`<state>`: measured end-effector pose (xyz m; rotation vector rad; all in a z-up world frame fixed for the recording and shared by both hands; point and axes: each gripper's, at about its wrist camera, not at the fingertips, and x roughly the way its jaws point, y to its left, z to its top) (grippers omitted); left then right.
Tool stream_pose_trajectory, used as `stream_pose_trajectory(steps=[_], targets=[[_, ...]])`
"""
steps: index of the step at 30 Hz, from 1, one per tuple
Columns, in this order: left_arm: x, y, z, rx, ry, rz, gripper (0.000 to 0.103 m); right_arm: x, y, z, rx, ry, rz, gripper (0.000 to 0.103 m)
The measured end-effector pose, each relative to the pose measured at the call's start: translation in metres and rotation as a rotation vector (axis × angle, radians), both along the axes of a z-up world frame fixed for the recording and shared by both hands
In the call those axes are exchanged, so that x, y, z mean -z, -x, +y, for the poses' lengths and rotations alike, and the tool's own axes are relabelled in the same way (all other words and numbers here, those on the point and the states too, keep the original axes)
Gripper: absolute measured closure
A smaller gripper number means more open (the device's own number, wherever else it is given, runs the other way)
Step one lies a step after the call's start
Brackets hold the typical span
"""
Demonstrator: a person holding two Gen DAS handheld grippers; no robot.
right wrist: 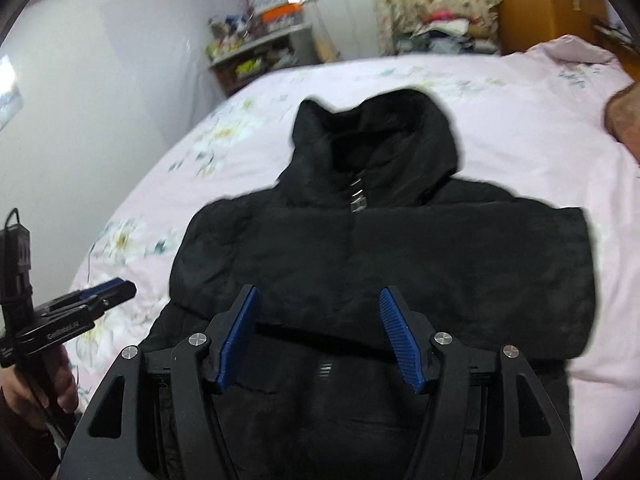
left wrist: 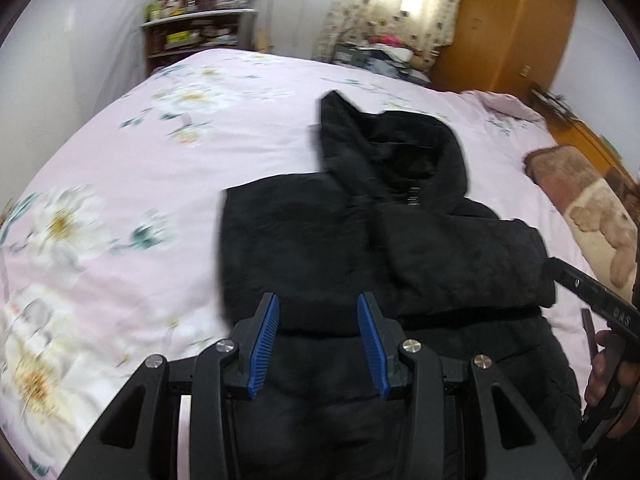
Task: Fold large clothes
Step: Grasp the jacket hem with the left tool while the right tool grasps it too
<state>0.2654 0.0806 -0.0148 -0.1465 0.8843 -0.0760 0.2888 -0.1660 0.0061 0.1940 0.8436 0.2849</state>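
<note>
while both wrist views look down the length of a bed (left wrist: 120, 184), a black hooded coat (left wrist: 360, 248) lies flat on its pink flowered cover, near the edge closest to the cameras and a little toward the right side. the hood (left wrist: 384, 144) points toward the far edge of the bed, and both sleeves appear folded in across the chest, so the upper part forms a thick dark block with the lower body of the coat running out under the cameras. a small metal zipper pull (right wrist: 357, 202) shows at the throat.

the left hand-held gripper (left wrist: 318, 344) hangs over the near part of the coat, its blue pads (left wrist: 266, 344) set well apart with nothing between them. the right hand-held gripper (right wrist: 320, 332) hangs over the same area with its pads (right wrist: 400, 336) spread wide, also holding nothing. whether either one touches the cloth cannot be told. each gripper shows at the edge of the other's view, gripped by a bare hand (right wrist: 36, 392).

a brown pillow with a bear picture (left wrist: 592, 216) sits at the right edge of the bed. past the far edge stand a cluttered shelf (left wrist: 196, 28), a patterned curtain (left wrist: 392, 4) and a wooden wardrobe (left wrist: 508, 24).
</note>
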Motion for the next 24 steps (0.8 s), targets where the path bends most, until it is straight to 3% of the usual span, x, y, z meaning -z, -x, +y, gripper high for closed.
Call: stream_pose_trajectory(steps=[5,7,8,14,17,21,24], targets=[[-0.002,-0.024,-0.047,0.1,0.02,-0.027,0.06,0.005,0.004,-0.083,0.235,0.012,0.007,0.043],[0.002,-0.036,-0.066,0.135,0.025,-0.032,0.06,0.018,-0.002,-0.11,0.302,0.03,0.043,0.066],[0.004,-0.041,-0.073,0.147,0.026,-0.03,0.06,0.023,-0.006,-0.117,0.313,0.034,0.061,0.067],[0.042,-0.074,-0.101,0.161,-0.04,0.034,0.06,0.083,-0.042,-0.106,0.244,0.039,0.185,0.07],[0.066,-0.085,-0.103,0.165,-0.074,0.064,0.06,0.103,-0.05,-0.093,0.217,0.052,0.195,0.07],[0.077,-0.085,-0.107,0.2,-0.125,0.046,0.06,0.108,-0.057,-0.093,0.201,0.044,0.213,0.07],[0.069,-0.084,-0.102,0.207,-0.102,0.054,0.06,0.088,-0.056,-0.098,0.195,0.047,0.191,0.07]])
